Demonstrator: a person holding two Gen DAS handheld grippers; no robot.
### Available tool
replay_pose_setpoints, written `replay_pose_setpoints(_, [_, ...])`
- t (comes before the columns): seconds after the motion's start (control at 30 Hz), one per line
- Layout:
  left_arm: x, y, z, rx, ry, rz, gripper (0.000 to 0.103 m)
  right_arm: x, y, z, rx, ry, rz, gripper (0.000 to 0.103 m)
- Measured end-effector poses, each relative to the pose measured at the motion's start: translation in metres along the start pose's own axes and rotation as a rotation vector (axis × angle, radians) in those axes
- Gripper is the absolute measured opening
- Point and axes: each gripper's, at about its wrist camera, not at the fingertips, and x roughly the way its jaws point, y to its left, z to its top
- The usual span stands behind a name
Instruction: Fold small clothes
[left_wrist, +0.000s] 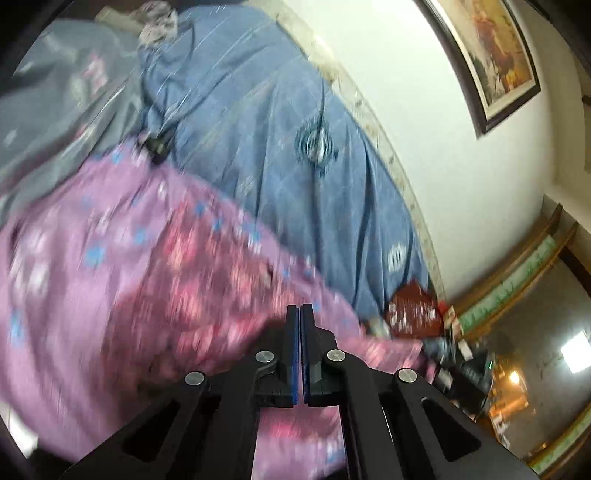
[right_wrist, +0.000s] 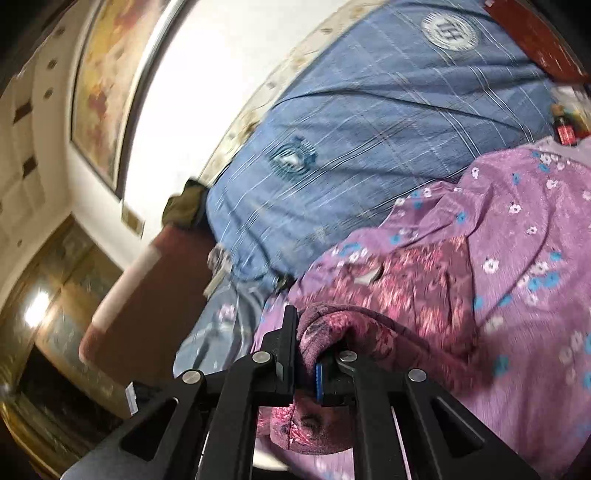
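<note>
A pink-purple garment with small blue and white flowers (left_wrist: 122, 266) lies on the blue bed cover (left_wrist: 288, 122); a darker red floral part (left_wrist: 207, 295) runs across it. My left gripper (left_wrist: 300, 308) is shut, its jaws pressed together over the garment, and I see no cloth between them. In the right wrist view the garment (right_wrist: 517, 240) fills the right side. My right gripper (right_wrist: 308, 317) is shut on a bunched fold of the dark red floral cloth (right_wrist: 332, 325), which wraps over the right finger.
The blue bed cover (right_wrist: 369, 122) meets a white wall (left_wrist: 424, 110) with a framed picture (left_wrist: 495, 55). A red box (left_wrist: 413, 306) and small bottles (right_wrist: 563, 125) lie at the bed's end. Grey clothes (left_wrist: 66, 96) lie behind. A brown bed end (right_wrist: 147, 295) stands left.
</note>
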Motion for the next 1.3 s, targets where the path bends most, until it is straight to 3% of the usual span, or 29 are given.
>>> replay_pose_setpoints(0.13, [0.057, 0.023, 0.037, -0.047, -0.065, 0.026, 0.0, 0.049, -0.034, 0.019, 0.08, -0.025, -0.035, 0.007])
replay_pose_setpoints(0.2, [0.087, 0.04, 0.04, -0.089, -0.07, 0.047, 0.0, 0.074, -0.056, 0.023, 0.138, -0.036, -0.055, 0.007])
replay_pose_setpoints(0.3, [0.112, 0.061, 0.033, -0.122, -0.104, 0.072, 0.0, 0.109, -0.094, 0.022, 0.225, -0.058, -0.182, 0.014])
replay_pose_setpoints(0.37, [0.127, 0.071, 0.025, -0.131, -0.067, 0.138, 0.004, 0.131, -0.13, 0.013, 0.305, -0.045, -0.22, 0.042])
replay_pose_setpoints(0.43, [0.134, 0.076, 0.017, -0.146, 0.033, 0.194, 0.006, 0.142, -0.155, 0.005, 0.387, -0.031, -0.249, 0.046])
replay_pose_setpoints(0.47, [0.135, 0.074, 0.013, -0.134, 0.096, 0.224, 0.01, 0.145, -0.16, 0.007, 0.429, -0.015, -0.244, 0.047])
replay_pose_setpoints(0.53, [0.129, 0.061, 0.005, -0.086, 0.133, 0.236, 0.027, 0.142, -0.153, 0.013, 0.396, -0.032, -0.2, 0.053])
replay_pose_setpoints(0.6, [0.117, 0.041, -0.006, -0.042, 0.128, 0.263, 0.057, 0.132, -0.142, 0.015, 0.361, -0.078, -0.195, 0.062])
replay_pose_setpoints(0.7, [0.113, 0.018, -0.024, -0.017, 0.19, 0.272, 0.064, 0.13, -0.14, 0.01, 0.37, -0.071, -0.185, 0.066])
replay_pose_setpoints(0.77, [0.124, 0.003, -0.034, 0.033, 0.251, 0.357, 0.066, 0.133, -0.141, 0.008, 0.387, -0.052, -0.191, 0.066])
replay_pose_setpoints(1.07, [0.195, -0.042, -0.06, 0.298, 0.238, 0.721, 0.066, 0.145, -0.129, 0.002, 0.339, -0.005, -0.188, 0.065])
replay_pose_setpoints(1.13, [0.199, -0.035, -0.067, 0.307, 0.256, 0.753, 0.055, 0.149, -0.126, 0.002, 0.309, 0.016, -0.205, 0.061])
replay_pose_setpoints(1.2, [0.209, -0.03, -0.069, 0.306, 0.272, 0.753, 0.018, 0.153, -0.122, 0.004, 0.28, 0.027, -0.217, 0.05])
replay_pose_setpoints(1.27, [0.209, -0.024, -0.064, 0.27, 0.279, 0.725, 0.012, 0.154, -0.12, 0.005, 0.251, 0.042, -0.224, 0.033])
replay_pose_setpoints(1.3, [0.207, -0.025, -0.06, 0.256, 0.272, 0.701, 0.009, 0.154, -0.119, 0.006, 0.24, 0.044, -0.228, 0.029])
